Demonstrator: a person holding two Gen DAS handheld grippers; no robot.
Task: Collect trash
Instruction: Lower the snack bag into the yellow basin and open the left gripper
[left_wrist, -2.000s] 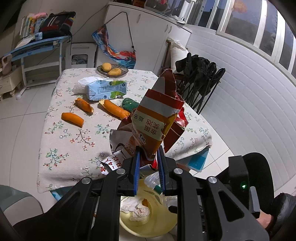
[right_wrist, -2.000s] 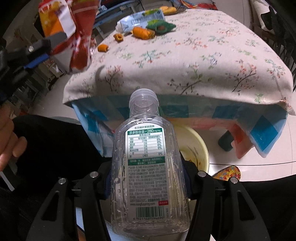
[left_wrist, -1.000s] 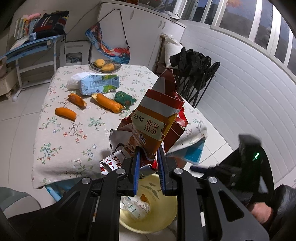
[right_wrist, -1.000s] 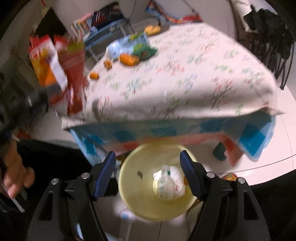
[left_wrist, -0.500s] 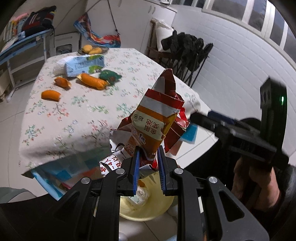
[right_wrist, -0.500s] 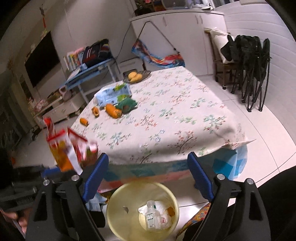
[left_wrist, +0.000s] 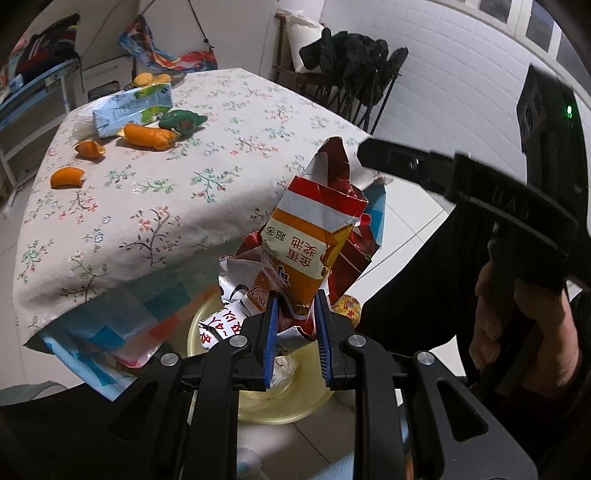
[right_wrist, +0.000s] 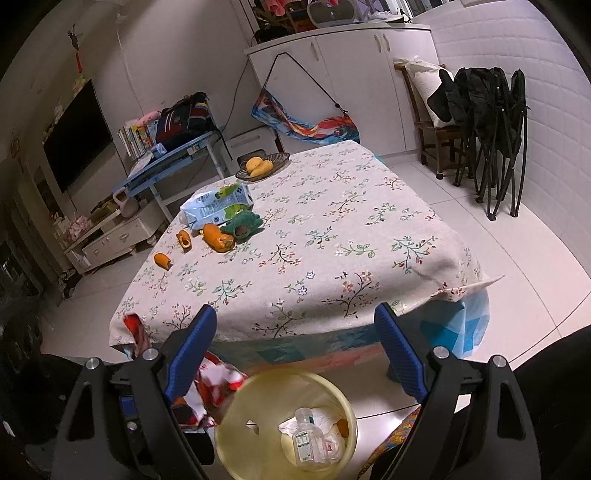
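Crumpled wrappers poised over the bin

Crumpled snack wrappers (left_wrist: 314, 243) sit pinched in the left gripper (left_wrist: 295, 332), its fingers nearly closed on them, above the near rim of the yellow bin (right_wrist: 236, 417) on the floor below the table (right_wrist: 332, 236) edge. The right gripper (right_wrist: 295, 350) hangs empty, fingers spread wide. A plastic bottle (right_wrist: 304, 439) already lies inside. Best to centre the bundle over the opening before releasing, since it is bulky and could catch the rim.
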